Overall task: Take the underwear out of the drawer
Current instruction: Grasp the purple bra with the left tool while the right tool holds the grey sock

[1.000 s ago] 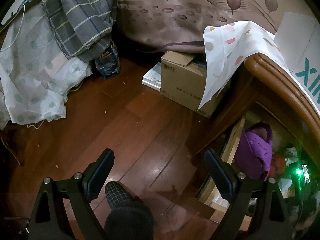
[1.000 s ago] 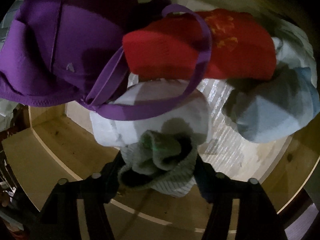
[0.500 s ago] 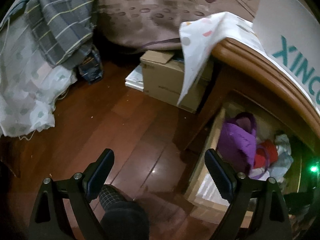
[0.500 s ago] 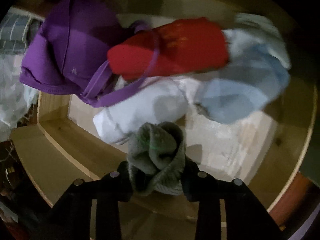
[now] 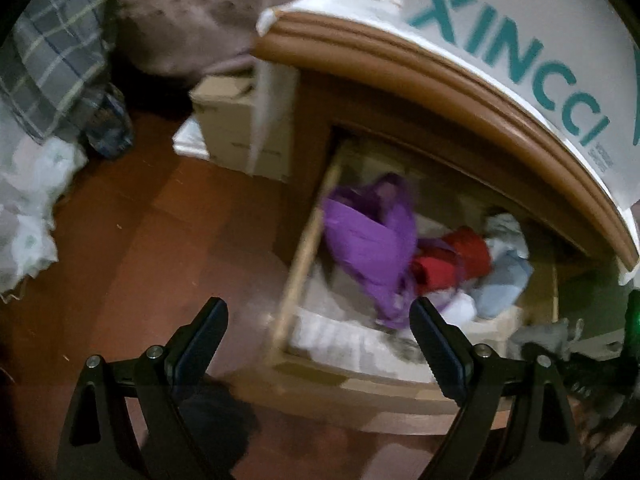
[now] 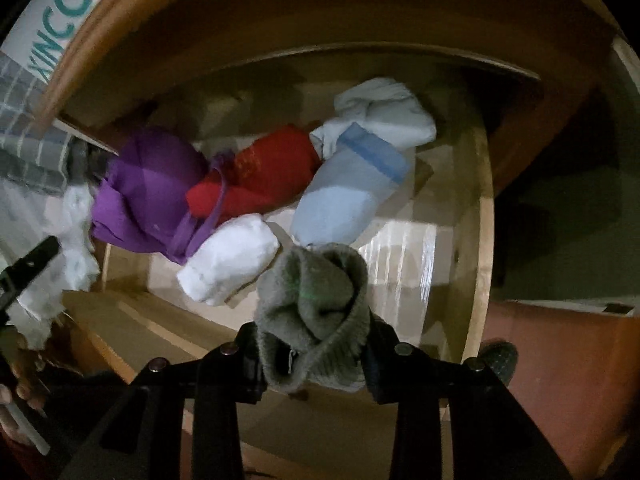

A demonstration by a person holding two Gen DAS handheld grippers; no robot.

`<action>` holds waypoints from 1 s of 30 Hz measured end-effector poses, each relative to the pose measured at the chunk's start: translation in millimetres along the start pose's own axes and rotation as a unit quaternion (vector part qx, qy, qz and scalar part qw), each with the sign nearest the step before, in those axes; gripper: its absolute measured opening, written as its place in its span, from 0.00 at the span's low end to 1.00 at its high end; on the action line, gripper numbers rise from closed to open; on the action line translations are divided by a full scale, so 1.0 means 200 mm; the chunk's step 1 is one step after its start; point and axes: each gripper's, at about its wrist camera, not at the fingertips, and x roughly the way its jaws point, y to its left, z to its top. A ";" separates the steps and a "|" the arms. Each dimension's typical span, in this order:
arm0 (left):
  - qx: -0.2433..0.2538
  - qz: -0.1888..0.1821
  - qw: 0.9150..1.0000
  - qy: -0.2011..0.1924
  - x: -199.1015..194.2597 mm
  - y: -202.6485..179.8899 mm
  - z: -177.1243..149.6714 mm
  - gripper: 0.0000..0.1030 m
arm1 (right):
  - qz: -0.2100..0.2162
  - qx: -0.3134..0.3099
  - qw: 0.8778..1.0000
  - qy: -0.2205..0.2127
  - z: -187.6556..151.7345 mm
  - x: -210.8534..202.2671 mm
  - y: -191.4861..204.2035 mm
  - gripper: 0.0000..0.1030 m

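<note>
The open wooden drawer [image 6: 482, 240] holds a purple bra [image 6: 148, 192], a red garment [image 6: 260, 172], a pale blue garment [image 6: 344, 200], a white roll [image 6: 232, 256] and another pale bundle [image 6: 384, 112]. My right gripper [image 6: 314, 344] is shut on a grey knitted bundle [image 6: 316, 304] and holds it above the drawer's front part. My left gripper [image 5: 318, 340] is open and empty, above the floor at the drawer's left front corner [image 5: 288, 344]. The purple bra [image 5: 368, 244] and red garment [image 5: 456, 260] also show in the left wrist view.
A white box with teal letters [image 5: 520, 40] sits on the cabinet top [image 5: 440, 80]. A cardboard box [image 5: 240, 132], a plaid cloth [image 5: 52, 68] and white plastic bags [image 5: 28, 208] lie around the wooden floor [image 5: 140, 240].
My right gripper has lifted the grey bundle up and back from the drawer's contents. My left gripper has swung right, bringing the drawer into its view, and stays open.
</note>
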 end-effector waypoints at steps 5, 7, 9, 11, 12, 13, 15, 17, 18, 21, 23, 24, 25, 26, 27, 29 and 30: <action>-0.031 -0.015 0.999 0.026 0.10 -0.08 0.03 0.87 | 0.002 0.003 1.000 -0.027 -0.02 -0.01 -0.02 0.35; -0.048 -0.015 0.998 0.031 0.14 -0.09 0.04 0.87 | 0.009 0.008 0.999 -0.037 0.00 -0.03 -0.01 0.35; -0.069 -0.020 0.997 0.040 0.19 -0.10 0.05 0.86 | 0.017 0.012 0.999 -0.045 0.01 -0.06 -0.02 0.35; -0.081 -0.020 0.995 0.047 0.23 -0.11 0.06 0.85 | 0.029 0.014 0.998 -0.049 0.02 -0.09 -0.04 0.35; -0.085 -0.020 0.995 0.050 0.25 -0.11 0.06 0.85 | 0.031 0.015 0.998 -0.053 0.01 -0.11 -0.04 0.35; -0.089 -0.020 0.994 0.051 0.27 -0.12 0.07 0.85 | 0.030 0.010 0.998 -0.056 0.00 -0.13 -0.03 0.35; -0.095 -0.019 0.994 0.054 0.31 -0.14 0.08 0.85 | 0.028 0.002 0.998 -0.060 -0.01 -0.14 -0.02 0.35; -0.097 -0.015 0.994 0.054 0.34 -0.16 0.10 0.85 | 0.035 0.004 0.997 -0.062 -0.02 -0.15 -0.02 0.35; -0.097 -0.012 0.994 0.055 0.35 -0.16 0.11 0.85 | 0.041 0.008 0.997 -0.062 -0.03 -0.16 -0.03 0.35; -0.094 0.000 0.994 0.057 0.40 -0.19 0.14 0.85 | 0.052 0.023 0.997 -0.059 -0.05 -0.18 -0.06 0.35; -0.091 0.006 0.994 0.059 0.44 -0.20 0.16 0.85 | 0.060 0.036 0.996 -0.057 -0.05 -0.18 -0.09 0.35; -0.091 0.007 0.994 0.059 0.45 -0.21 0.17 0.84 | 0.061 0.037 0.996 -0.056 -0.05 -0.18 -0.10 0.35; -0.091 0.009 0.994 0.059 0.47 -0.22 0.17 0.83 | 0.060 0.039 0.996 -0.058 -0.05 -0.18 -0.10 0.35; -0.092 0.009 0.994 0.057 0.48 -0.22 0.18 0.82 | 0.059 0.038 0.996 -0.059 -0.05 -0.18 -0.10 0.35; -0.093 0.010 0.994 0.055 0.49 -0.22 0.18 0.80 | 0.060 0.037 0.996 -0.058 -0.04 -0.18 -0.10 0.35; -0.101 0.015 0.994 0.041 0.48 -0.23 0.19 0.78 | 0.065 0.038 0.995 -0.058 -0.04 -0.17 -0.09 0.35; -0.104 0.019 0.994 0.034 0.48 -0.23 0.19 0.74 | 0.067 0.035 0.995 -0.057 -0.04 -0.17 -0.09 0.35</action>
